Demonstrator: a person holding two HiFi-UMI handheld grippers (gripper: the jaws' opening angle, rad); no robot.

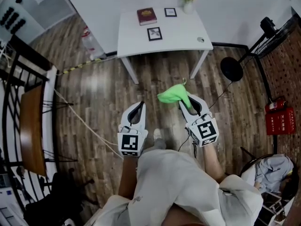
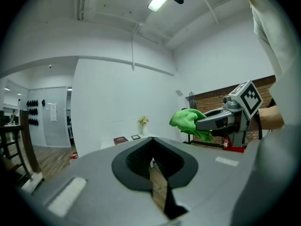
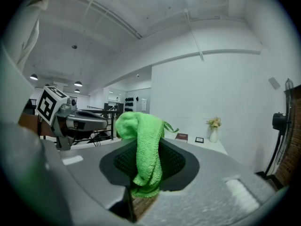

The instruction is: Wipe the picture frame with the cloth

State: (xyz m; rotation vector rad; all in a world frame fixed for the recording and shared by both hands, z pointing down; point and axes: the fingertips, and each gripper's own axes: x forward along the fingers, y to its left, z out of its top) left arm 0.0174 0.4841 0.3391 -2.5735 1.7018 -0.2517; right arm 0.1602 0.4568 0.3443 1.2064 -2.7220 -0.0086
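- White rectangular table (image 1: 183, 34) stands well ahead, carrying a small black picture frame (image 1: 154, 33).
- Right gripper (image 1: 187, 102) pinches green fabric cloth (image 1: 173, 94); left gripper (image 1: 139, 104) is pressed together, empty.
- Grip cloth firmly during approach.

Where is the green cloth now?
In the head view, the green cloth is clamped in the right gripper, right of centre, above the wooden floor, short of the white table.

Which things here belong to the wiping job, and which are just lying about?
For the job: green cloth, gripped in the right claw; near picture frame and far picture frame on the white table.
Lying about: red book, flower vase, floor fan.
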